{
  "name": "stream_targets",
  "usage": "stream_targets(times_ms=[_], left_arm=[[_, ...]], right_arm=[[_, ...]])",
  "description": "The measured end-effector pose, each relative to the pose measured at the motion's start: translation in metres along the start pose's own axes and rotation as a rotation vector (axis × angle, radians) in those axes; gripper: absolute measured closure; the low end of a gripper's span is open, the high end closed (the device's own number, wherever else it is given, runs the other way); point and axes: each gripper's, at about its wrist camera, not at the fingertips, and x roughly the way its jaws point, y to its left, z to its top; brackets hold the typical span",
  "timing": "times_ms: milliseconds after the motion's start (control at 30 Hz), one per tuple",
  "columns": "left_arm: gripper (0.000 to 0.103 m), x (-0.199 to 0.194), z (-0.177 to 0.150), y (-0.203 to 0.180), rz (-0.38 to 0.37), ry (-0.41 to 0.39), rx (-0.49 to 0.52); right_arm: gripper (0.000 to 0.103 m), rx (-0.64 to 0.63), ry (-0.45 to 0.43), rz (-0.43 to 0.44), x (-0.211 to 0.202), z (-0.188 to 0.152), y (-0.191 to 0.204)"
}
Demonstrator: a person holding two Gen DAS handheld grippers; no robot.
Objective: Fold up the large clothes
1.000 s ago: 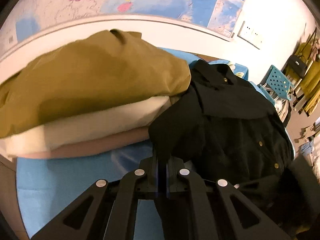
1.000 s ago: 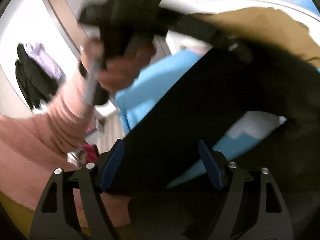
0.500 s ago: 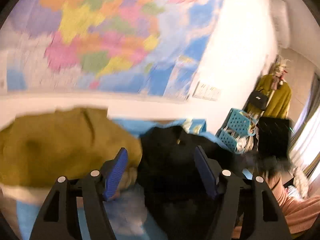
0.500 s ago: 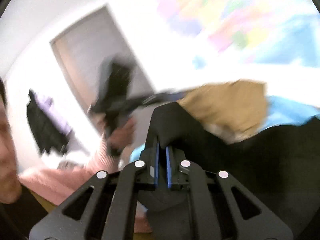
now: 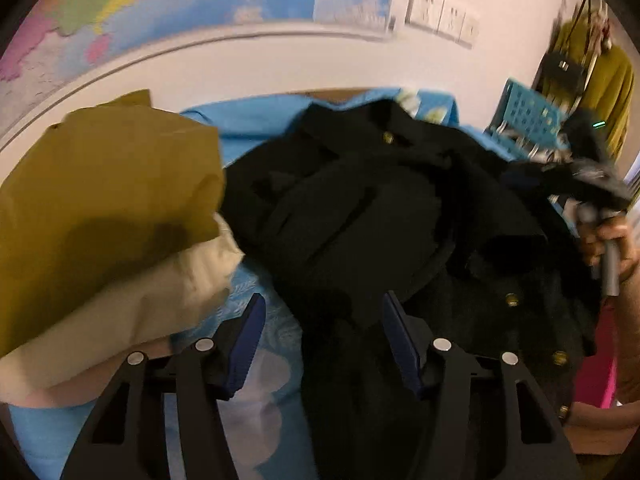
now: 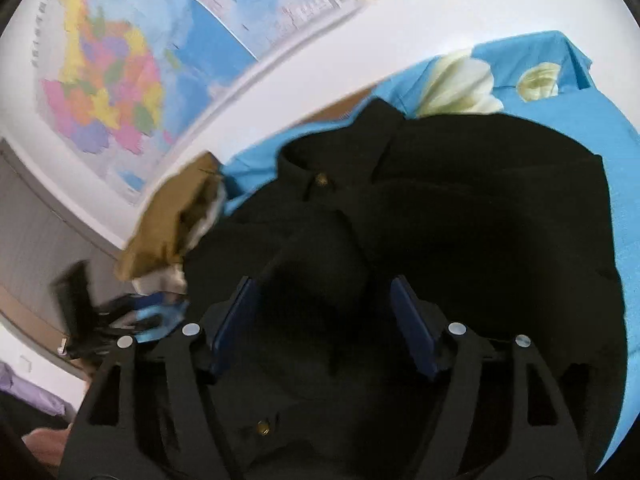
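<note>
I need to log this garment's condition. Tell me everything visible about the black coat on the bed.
The black coat is a dark, matte, thick-looking garment with a collar and small gold buttons. It lies rumpled and partly folded over itself on the blue flowered sheet, collar toward the wall. Its side butts against a stack of folded clothes topped by a mustard piece. Both grippers stand open above it, pressing on nothing.

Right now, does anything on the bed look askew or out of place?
Yes. The black coat lies bunched and rumpled on the blue sheet, not folded flat, and overlaps the edge of the folded stack beside it.
</note>
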Motion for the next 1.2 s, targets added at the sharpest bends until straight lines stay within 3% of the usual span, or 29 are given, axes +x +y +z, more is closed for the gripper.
stream_targets(times_ms=[33, 67, 200, 267, 400, 433, 467, 567, 667, 733, 800, 900, 933, 967, 1000, 1200], left_arm=[[0.045, 0.007, 0.002, -0.003, 0.038, -0.001, 0.013], [0.045, 0.011, 0.004, -0.003, 0.053, -0.003, 0.017], [0.045, 0.027, 0.022, -0.01, 0.078, -0.016, 0.031], [0.045, 0.038, 0.032, -0.009, 0.096, -0.007, 0.02], [0.046, 0.047, 0.05, -0.003, 0.109, -0.017, -0.022], [0.049, 0.048, 0.053, -0.003, 0.117, -0.018, -0.027], [0.054, 0.049, 0.056, -0.003, 0.134, -0.019, -0.03], [0.058, 0.055, 0.064, 0.0, 0.154, -0.018, -0.047], [0.059, 0.057, 0.071, 0.005, 0.158, -0.024, -0.078], [0.06, 0.059, 0.074, 0.008, 0.168, -0.024, -0.094], [0.06, 0.059, 0.076, 0.008, 0.176, -0.031, -0.1], [0.058, 0.06, 0.075, 0.006, 0.183, -0.034, -0.103], [0.056, 0.061, 0.075, 0.004, 0.192, -0.031, -0.095], [0.056, 0.062, 0.075, 0.004, 0.197, -0.031, -0.091], [0.055, 0.062, 0.075, 0.003, 0.202, -0.03, -0.086], [0.054, 0.069, 0.079, 0.004, 0.225, -0.014, -0.085]], right_arm=[[0.016, -0.025, -0.02, -0.014, -0.009, -0.006, 0.004], [0.013, -0.06, -0.021, -0.026, -0.016, -0.012, 0.009], [0.012, -0.216, 0.05, -0.013, 0.001, -0.029, 0.048], [0.005, -0.316, 0.087, -0.015, 0.014, -0.045, 0.07], [0.009, -0.504, 0.122, -0.162, 0.049, -0.056, 0.098], [0.023, -0.504, 0.131, -0.191, 0.055, -0.055, 0.096], [0.047, -0.476, 0.142, -0.203, 0.058, -0.048, 0.089], [0.08, -0.381, 0.103, -0.108, 0.041, -0.024, 0.069], [0.086, -0.237, -0.033, 0.034, -0.009, 0.018, 0.039], [0.087, -0.155, -0.108, 0.068, -0.038, 0.04, 0.015], [0.087, -0.048, -0.123, 0.084, -0.046, 0.058, -0.017], [0.082, 0.038, -0.058, -0.002, -0.035, 0.064, -0.059], [0.064, 0.077, -0.016, -0.048, -0.029, 0.061, -0.073], [0.034, 0.11, 0.009, -0.075, -0.026, 0.059, -0.081], [0.03, 0.155, 0.007, -0.1, -0.027, 0.054, -0.092], [0.025, 0.188, -0.127, 0.023, -0.066, 0.046, -0.101]])
